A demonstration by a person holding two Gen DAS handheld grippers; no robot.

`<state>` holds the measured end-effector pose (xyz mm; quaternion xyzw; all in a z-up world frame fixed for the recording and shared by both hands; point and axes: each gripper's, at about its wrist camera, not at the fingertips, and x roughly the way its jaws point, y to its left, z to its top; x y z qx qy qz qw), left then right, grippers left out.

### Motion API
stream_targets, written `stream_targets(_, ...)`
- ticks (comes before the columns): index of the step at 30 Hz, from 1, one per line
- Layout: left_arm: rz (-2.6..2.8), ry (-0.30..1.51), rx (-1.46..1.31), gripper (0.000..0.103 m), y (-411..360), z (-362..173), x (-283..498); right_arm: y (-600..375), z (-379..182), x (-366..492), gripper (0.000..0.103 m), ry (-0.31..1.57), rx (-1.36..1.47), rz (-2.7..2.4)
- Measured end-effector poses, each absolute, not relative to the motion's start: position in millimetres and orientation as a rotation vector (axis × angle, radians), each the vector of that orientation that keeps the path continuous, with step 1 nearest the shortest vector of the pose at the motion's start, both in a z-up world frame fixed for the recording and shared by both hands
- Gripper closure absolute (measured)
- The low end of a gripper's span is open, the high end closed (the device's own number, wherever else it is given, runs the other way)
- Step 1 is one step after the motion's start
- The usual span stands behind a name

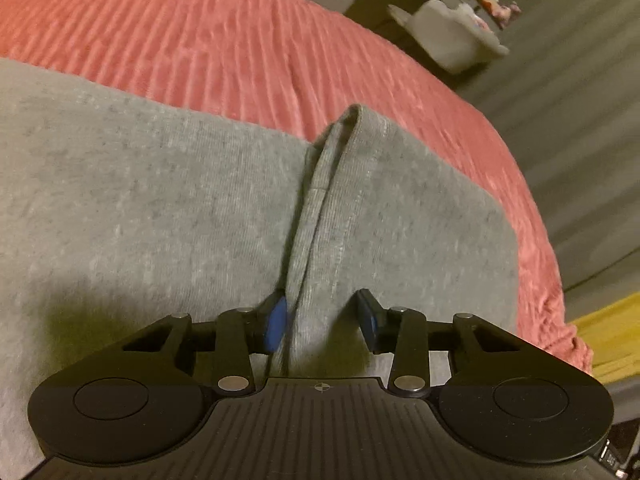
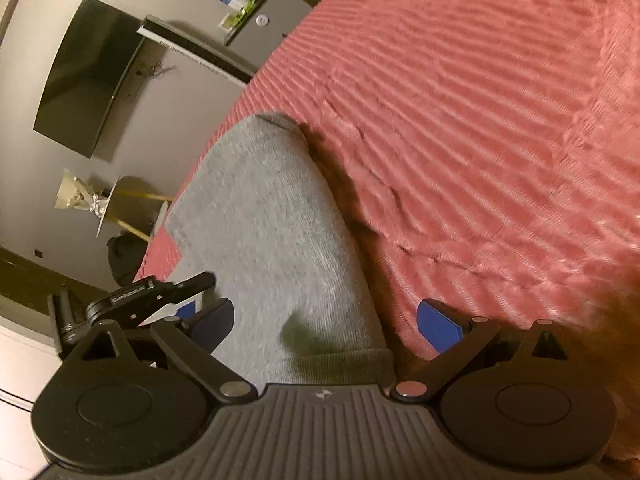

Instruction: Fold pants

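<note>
Grey pants [image 1: 160, 200] lie on a red ribbed bedspread [image 1: 224, 40]. The left gripper [image 1: 324, 316] straddles a raised fold, jaws parted; the right gripper [image 2: 324, 320] gapes wide over the hem at 6 o'clock.

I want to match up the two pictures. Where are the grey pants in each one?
Left wrist view: the grey pants fill the left and middle, with a raised fold running up the middle.
Right wrist view: the pants lie as a strip from bottom middle up toward the left.
Shared landmark: the red ribbed bedspread under them.
</note>
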<state>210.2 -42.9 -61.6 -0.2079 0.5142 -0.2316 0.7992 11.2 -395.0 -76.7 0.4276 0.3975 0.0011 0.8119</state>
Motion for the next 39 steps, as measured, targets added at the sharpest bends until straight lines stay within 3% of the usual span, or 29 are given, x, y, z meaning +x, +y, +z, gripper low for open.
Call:
stream_targets(5,-0.486,1.125,-0.544,0.055,-40.3,-69.2,219.0,-391.6,-85.8,24.2,0.004,0.863,0.91,0.021)
stream_targets(7,-0.478,1.1,-0.509,0.084,-43.3,-65.7,212.3,-389.6,-89.6,30.3,0.004,0.868,0.908,0.025)
stream_targets(19,-0.469,0.971,-0.503,0.087,-18.0,-4.7,186.1,-386.7,-85.6,25.1,0.004,0.833,0.884,-0.012)
stream_targets(26,-0.369,0.98,-0.502,0.086,32.4,-13.9,177.8,-379.1,-78.7,25.6,0.004,0.835,0.823,-0.024)
stream_targets(29,-0.314,0.999,-0.454,0.084,42.5,-28.2,174.6,-376.8,-77.3,26.4,0.004,0.844,0.796,-0.031)
stream_targets(32,-0.259,1.015,-0.4,0.072,45.4,-42.5,166.1,-373.3,-73.3,28.4,0.004,0.854,0.758,-0.033)
stream_targets(36,-0.24,0.984,-0.429,0.066,52.5,-44.6,152.3,-373.1,-61.9,34.2,0.006,0.825,0.716,0.0)
stream_targets(38,-0.21,0.962,-0.377,0.059,50.4,-38.7,143.9,-374.3,-53.9,42.7,0.013,0.789,0.694,0.0)
stream_targets(39,-0.197,0.943,-0.324,0.054,46.3,-33.8,138.0,-374.3,-49.3,50.7,0.024,0.774,0.671,-0.01)
